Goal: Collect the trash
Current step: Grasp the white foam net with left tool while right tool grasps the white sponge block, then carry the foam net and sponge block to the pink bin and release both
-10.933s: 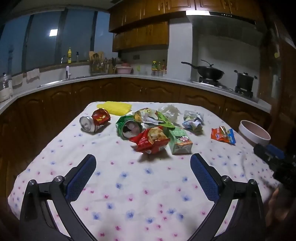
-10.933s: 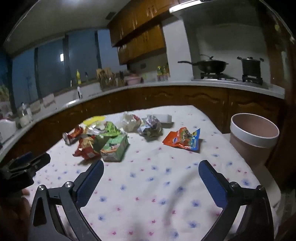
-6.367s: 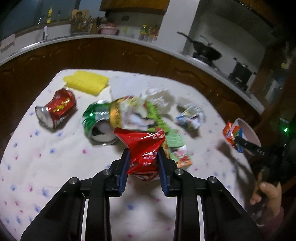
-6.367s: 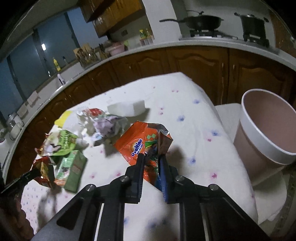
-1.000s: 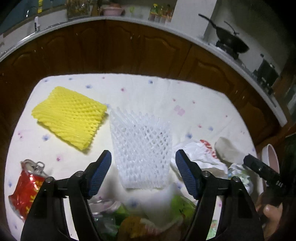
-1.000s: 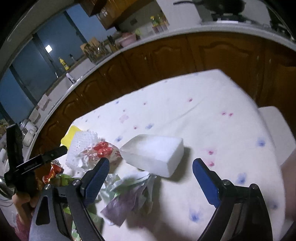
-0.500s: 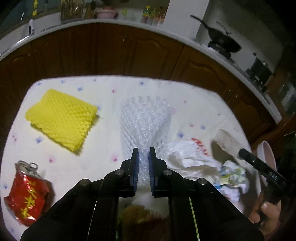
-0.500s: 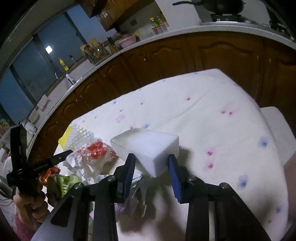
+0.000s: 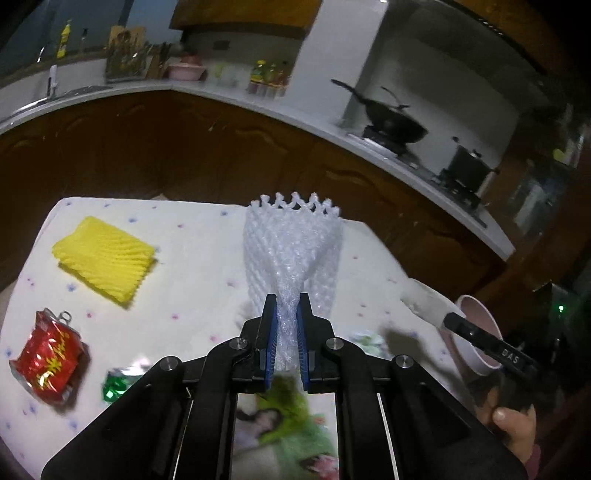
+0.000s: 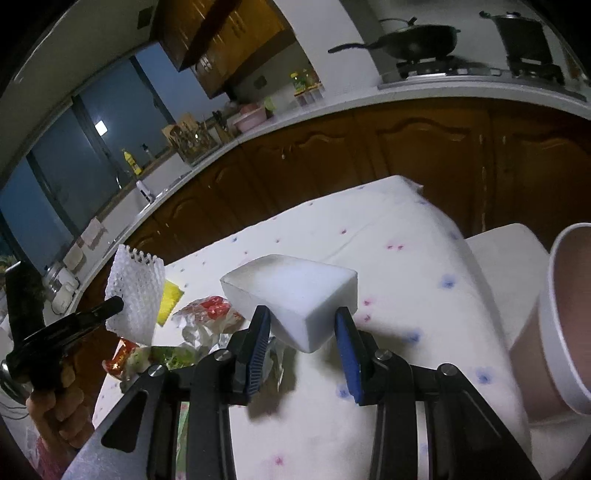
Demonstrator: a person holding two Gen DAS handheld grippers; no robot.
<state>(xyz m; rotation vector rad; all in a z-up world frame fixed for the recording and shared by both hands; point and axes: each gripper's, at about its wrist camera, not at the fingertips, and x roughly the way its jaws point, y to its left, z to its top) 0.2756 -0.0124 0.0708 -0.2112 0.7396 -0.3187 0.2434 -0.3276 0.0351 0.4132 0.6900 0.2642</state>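
Over on the far left of the table [image 9: 192, 266]: crushed red can [image 9: 48, 360] lying on its side, yellow foam net [image 9: 103, 266] flat a bit further back, well apart from everything else. Just right of the can, something green and shiny [image 9: 117, 384], too blurry to call. Dead centre, left gripper [image 9: 286, 306] clamped tight on a white foam net [image 9: 293, 251], lifted clear of the cloth and fanning upward. Under it, a blurred green wrapper [image 9: 291, 417]. Further right, crumpled wrappers [image 10: 207, 317] heaped in a pile, then right gripper [image 10: 303, 325] squeezing a white foam block [image 10: 295, 295], held off the table too. Off the right edge, pink bin [image 10: 569, 317] with a white rim, mouth open. Behind it all, dark wood cabinets, wok [image 10: 417, 35] and pot [image 10: 522, 27] on the stove.
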